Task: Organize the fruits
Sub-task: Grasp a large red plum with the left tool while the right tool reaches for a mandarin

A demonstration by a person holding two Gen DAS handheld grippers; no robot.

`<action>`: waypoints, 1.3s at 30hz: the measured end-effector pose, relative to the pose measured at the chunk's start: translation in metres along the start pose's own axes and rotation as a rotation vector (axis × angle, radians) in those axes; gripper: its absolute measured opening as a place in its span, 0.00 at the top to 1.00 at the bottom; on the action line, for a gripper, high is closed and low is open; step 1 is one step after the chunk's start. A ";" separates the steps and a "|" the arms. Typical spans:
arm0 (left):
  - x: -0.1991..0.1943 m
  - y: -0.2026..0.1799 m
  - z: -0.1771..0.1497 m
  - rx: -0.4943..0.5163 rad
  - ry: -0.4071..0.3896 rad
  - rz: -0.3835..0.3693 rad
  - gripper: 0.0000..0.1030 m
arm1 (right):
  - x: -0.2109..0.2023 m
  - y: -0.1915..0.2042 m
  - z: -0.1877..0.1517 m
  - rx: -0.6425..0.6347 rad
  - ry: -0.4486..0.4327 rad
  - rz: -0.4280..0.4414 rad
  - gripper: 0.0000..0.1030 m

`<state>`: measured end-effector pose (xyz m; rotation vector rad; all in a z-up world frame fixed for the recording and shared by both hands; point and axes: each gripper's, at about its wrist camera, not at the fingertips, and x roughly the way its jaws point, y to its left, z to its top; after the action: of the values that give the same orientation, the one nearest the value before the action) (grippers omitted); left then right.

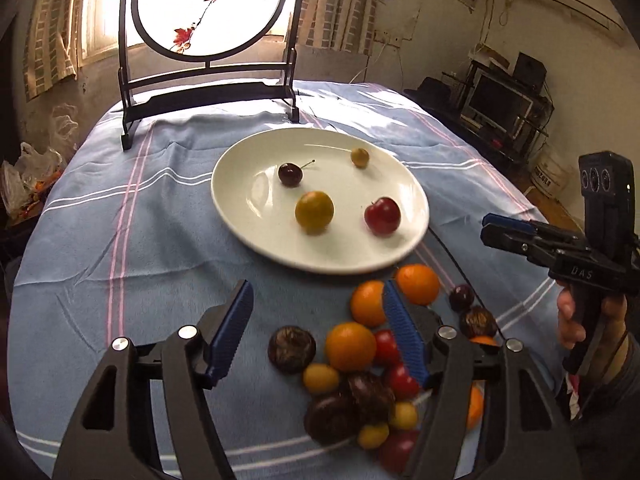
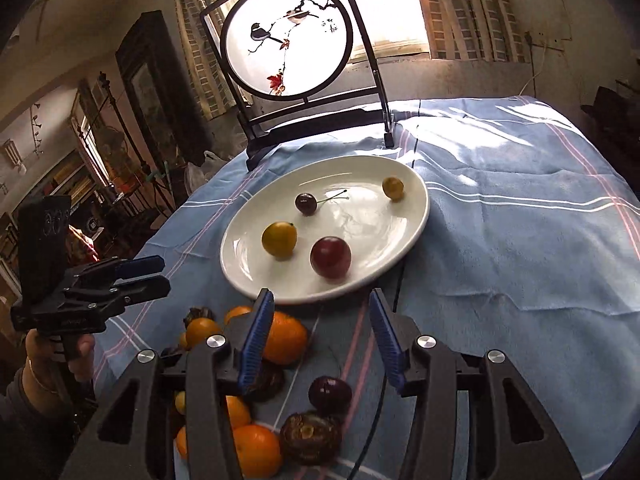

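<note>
Plate: white, holds a yellow plum, a red plum, a cherry.
Fruit pile: on the blue cloth, near the plate.
Left gripper: jaws apart, holding nothing.
Right gripper: jaws apart, holding nothing.

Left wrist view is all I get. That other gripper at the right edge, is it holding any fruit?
Observer: No. The right gripper is open with nothing between its pads; a dark cherry lies on the cloth beneath it.
Operator: And what holds the gripper I'm looking along?
Observer: A hand grips the left gripper by its handle, with a thin bangle on the wrist.
</note>
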<state>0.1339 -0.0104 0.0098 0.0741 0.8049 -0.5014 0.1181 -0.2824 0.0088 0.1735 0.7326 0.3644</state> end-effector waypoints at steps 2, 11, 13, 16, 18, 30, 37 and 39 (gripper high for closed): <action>-0.016 -0.013 -0.025 0.057 -0.002 0.009 0.37 | -0.013 0.001 -0.022 -0.010 -0.011 -0.011 0.51; -0.049 -0.054 -0.097 0.130 0.001 -0.026 0.43 | -0.026 -0.007 -0.065 0.038 -0.021 0.008 0.51; -0.043 -0.064 -0.101 0.142 0.002 -0.014 0.45 | -0.024 -0.007 -0.064 0.040 -0.017 0.008 0.51; -0.026 -0.067 -0.104 0.116 0.036 -0.023 0.54 | -0.026 -0.005 -0.065 0.029 -0.026 0.004 0.51; -0.015 -0.067 -0.104 0.106 0.039 0.001 0.54 | -0.026 -0.005 -0.066 0.030 -0.026 0.006 0.51; -0.036 -0.053 -0.107 0.026 -0.017 -0.041 0.62 | -0.024 0.028 -0.088 -0.101 0.054 0.067 0.52; -0.048 -0.034 -0.106 -0.024 -0.033 -0.023 0.62 | -0.013 0.070 -0.100 -0.284 0.091 -0.053 0.56; -0.046 -0.031 -0.107 -0.038 -0.030 -0.026 0.62 | -0.008 0.074 -0.099 -0.293 0.097 -0.093 0.56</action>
<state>0.0208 0.0078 -0.0284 0.0211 0.7870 -0.5107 0.0264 -0.2144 -0.0382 -0.1553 0.7709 0.3893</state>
